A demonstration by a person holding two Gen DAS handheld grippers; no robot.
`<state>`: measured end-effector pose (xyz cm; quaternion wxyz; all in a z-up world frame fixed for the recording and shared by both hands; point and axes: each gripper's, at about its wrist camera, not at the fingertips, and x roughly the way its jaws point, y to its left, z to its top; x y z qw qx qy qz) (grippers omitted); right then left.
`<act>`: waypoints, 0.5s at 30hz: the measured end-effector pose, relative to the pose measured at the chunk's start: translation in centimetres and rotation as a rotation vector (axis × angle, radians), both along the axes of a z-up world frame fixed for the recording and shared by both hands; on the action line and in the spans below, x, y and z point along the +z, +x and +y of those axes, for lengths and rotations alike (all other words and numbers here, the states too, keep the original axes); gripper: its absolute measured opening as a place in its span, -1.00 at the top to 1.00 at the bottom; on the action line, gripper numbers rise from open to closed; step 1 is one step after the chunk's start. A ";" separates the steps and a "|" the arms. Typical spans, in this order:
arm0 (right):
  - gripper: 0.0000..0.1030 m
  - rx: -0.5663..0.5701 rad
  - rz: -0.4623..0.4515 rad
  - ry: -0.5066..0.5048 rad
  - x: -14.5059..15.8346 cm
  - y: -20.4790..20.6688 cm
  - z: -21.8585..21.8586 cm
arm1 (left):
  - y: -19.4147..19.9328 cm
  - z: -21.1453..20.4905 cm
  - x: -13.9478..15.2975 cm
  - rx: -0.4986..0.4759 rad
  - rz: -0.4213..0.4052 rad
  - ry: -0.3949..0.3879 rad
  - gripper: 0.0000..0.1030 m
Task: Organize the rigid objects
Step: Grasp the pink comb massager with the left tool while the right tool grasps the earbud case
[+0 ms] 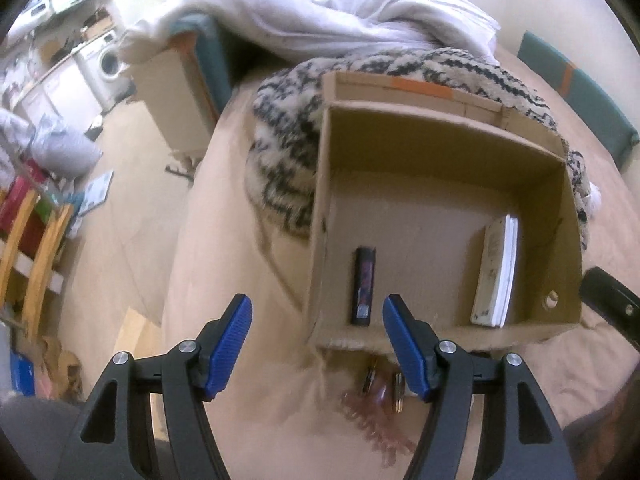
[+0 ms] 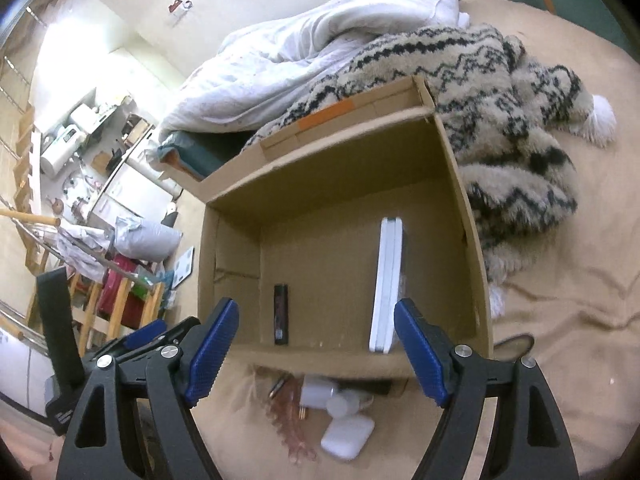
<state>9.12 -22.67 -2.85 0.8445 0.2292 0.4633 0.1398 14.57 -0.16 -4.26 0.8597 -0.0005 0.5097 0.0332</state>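
An open cardboard box [image 1: 568, 240] [image 2: 232, 240] sits on a beige bed. Inside lie a slim black stick-like item [image 1: 363, 286] [image 2: 281, 314] at the left and a white book [image 1: 498, 272] [image 2: 386, 284] standing on edge at the right. My left gripper [image 1: 318, 344] is open and empty, just before the box's near wall. My right gripper [image 2: 316, 348] is open and empty over the near wall. In front of the box lie a pink coiled cord [image 1: 374, 420] [image 2: 292, 424], a white earbud case [image 2: 347, 437], a small white bottle [image 2: 318, 395] and a small metal item [image 2: 278, 386].
A black-and-cream patterned blanket [image 1: 280, 160] [image 2: 500, 120] and a white duvet [image 1: 320, 12] [image 2: 300, 48] lie behind the box. The bed's left edge drops to a cluttered floor with a wooden rack [image 1: 36, 240]. The left gripper's body [image 2: 60, 320] shows left of the box.
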 end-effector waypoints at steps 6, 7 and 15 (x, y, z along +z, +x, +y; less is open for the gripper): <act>-0.64 -0.014 0.122 -0.003 -2.7 -1.6 0.0 | -1.3 1.2 -3.0 0.025 0.082 -0.038 -0.26; -0.64 -0.019 0.147 0.005 -3.4 -1.7 0.0 | -1.3 1.3 -3.6 0.036 0.107 -0.050 -0.26; -0.64 -0.025 0.233 -0.055 -5.7 -1.3 1.1 | -2.5 0.5 -7.7 0.071 0.270 -0.137 -0.26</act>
